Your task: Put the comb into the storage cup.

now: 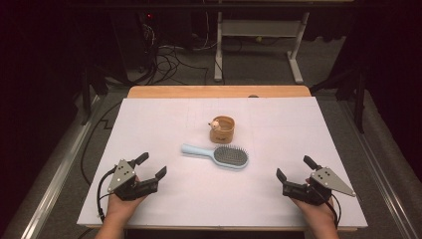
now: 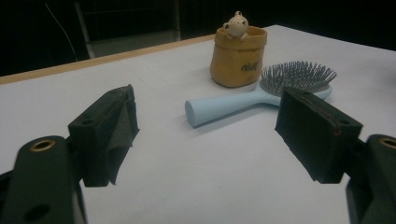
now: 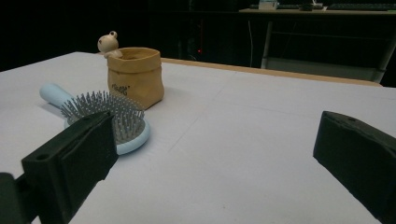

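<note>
A white sheet covers the wooden table (image 1: 219, 91), which stands on a grey floor among dark surroundings, with cables (image 1: 169, 59) and a white desk frame (image 1: 259, 30) beyond it. In the high view, the pale blue hairbrush (image 1: 219, 155) is seen lying bristles up at the middle, just in front of a tan pouch-shaped pot (image 1: 222, 129) with a small bear figure on its rim. The left gripper (image 1: 152, 167) and the right gripper (image 1: 293, 168) are held low near the front edge, well apart from the brush, jaws parted and empty.

In the left gripper view, the brush handle (image 2: 224, 106) is seen pointing toward the spread jaws; nothing is held between them.

In the right gripper view, the bristled head (image 3: 109, 116) lies beyond the left jaw, with the jaws wide and empty.

The work is judged to be at its outset: a reach inward to the brush is called for next, probably onto the handle.
</note>
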`<state>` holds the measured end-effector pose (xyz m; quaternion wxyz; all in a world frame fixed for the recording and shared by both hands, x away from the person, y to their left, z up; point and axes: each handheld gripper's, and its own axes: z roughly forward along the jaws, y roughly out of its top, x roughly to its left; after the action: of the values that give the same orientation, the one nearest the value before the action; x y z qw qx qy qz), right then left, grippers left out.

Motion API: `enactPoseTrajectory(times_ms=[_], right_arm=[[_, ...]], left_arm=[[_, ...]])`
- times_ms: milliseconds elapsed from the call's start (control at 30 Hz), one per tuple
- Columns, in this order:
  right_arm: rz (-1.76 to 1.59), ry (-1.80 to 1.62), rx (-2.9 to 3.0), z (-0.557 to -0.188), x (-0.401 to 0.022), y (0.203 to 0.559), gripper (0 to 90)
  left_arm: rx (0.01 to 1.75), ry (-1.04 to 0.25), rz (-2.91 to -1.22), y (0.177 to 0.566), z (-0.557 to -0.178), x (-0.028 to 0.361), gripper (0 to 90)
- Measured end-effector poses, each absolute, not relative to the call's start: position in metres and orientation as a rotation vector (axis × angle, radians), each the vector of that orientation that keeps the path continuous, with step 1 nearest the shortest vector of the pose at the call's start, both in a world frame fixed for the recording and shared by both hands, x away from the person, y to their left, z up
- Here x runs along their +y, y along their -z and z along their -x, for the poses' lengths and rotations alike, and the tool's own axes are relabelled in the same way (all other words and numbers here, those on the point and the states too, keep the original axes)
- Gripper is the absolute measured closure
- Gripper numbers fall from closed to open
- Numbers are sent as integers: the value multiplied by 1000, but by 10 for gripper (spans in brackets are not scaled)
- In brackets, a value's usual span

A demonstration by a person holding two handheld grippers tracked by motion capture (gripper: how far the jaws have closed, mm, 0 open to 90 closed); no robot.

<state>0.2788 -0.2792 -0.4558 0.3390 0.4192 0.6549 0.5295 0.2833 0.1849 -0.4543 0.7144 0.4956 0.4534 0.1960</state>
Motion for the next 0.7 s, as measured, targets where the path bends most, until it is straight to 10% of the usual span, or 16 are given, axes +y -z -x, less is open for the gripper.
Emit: enactPoseTrajectory(times_ms=[467, 700], right_arm=[[-1090, -1376, 1707, -279, -279, 456, 2], [-1089, -1377, 1708, -279, -279, 456, 2]], left_arm=[[925, -482, -1034, 440, -272, 185, 895], [947, -445, -1087, 442, -274, 180, 900]])
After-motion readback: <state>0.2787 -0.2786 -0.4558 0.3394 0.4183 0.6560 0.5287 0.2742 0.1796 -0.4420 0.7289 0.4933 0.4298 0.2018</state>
